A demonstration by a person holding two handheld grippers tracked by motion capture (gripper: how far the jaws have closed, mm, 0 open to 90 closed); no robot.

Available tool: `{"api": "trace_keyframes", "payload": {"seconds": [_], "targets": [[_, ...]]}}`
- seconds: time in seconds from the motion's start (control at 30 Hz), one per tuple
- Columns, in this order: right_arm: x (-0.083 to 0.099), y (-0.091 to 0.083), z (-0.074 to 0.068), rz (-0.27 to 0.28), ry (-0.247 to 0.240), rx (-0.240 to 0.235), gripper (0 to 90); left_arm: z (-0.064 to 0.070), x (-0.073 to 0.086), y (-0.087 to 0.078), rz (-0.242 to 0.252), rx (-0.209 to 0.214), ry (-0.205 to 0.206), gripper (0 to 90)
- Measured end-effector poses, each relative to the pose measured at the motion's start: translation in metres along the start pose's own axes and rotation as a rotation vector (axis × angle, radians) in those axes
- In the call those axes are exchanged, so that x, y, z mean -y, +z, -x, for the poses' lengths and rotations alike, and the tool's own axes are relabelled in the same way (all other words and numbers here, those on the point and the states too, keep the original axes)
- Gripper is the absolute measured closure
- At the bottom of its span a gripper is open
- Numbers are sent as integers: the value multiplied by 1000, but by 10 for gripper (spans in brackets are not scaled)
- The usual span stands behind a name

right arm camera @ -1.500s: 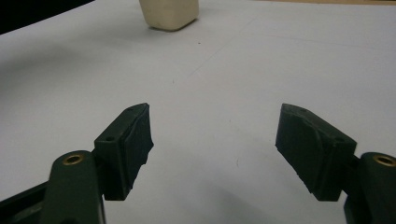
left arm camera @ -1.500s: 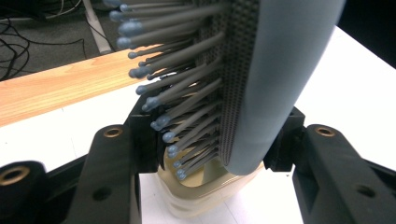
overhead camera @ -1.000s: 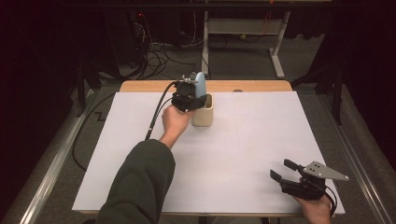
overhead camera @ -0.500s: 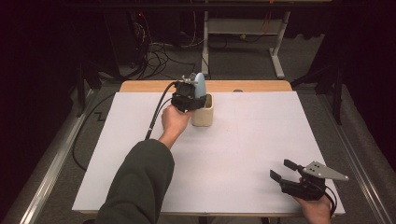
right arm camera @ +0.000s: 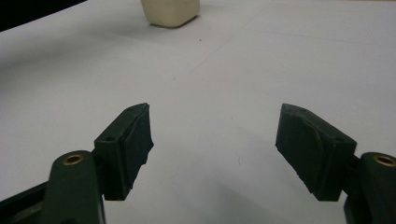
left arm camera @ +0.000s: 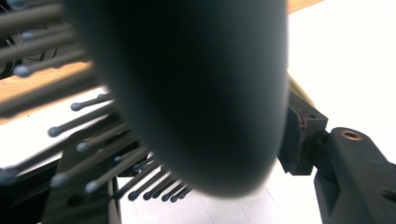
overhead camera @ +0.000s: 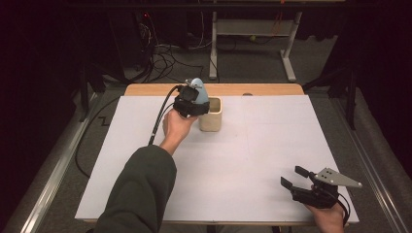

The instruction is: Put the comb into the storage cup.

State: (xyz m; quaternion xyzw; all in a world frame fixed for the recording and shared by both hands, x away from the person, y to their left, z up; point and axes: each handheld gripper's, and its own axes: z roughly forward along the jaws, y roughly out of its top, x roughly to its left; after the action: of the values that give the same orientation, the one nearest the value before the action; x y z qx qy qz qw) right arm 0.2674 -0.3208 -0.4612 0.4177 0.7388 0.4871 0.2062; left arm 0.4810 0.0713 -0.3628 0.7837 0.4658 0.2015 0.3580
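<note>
Step, by my read: brush going into cup, at table's 12 o'clock.

Left gripper clamped on brush, at cup's 10 o'clock rim; bristles close to lens.

Next likely: lower brush straight into cup, then release.

Right gripper wide, empty, idle at 5 o'clock.

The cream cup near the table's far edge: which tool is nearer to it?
Left. The left tool, gripping a hairbrush, is right at the cream cup. The right tool sits open, far off by the near right corner.
</note>
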Motion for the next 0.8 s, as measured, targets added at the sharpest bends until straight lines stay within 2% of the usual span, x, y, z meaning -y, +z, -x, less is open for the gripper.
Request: {"api": "trace_keyframes", "payload": {"seconds": [0.37, 0.8], "targets": [[0, 0, 0, -1, -1, 0, 272, -7, 4, -2, -5, 24, -33, 356], [0, 0, 0, 1, 1, 0, 272, -10, 8, -4, -7, 35, -35, 317]]}}
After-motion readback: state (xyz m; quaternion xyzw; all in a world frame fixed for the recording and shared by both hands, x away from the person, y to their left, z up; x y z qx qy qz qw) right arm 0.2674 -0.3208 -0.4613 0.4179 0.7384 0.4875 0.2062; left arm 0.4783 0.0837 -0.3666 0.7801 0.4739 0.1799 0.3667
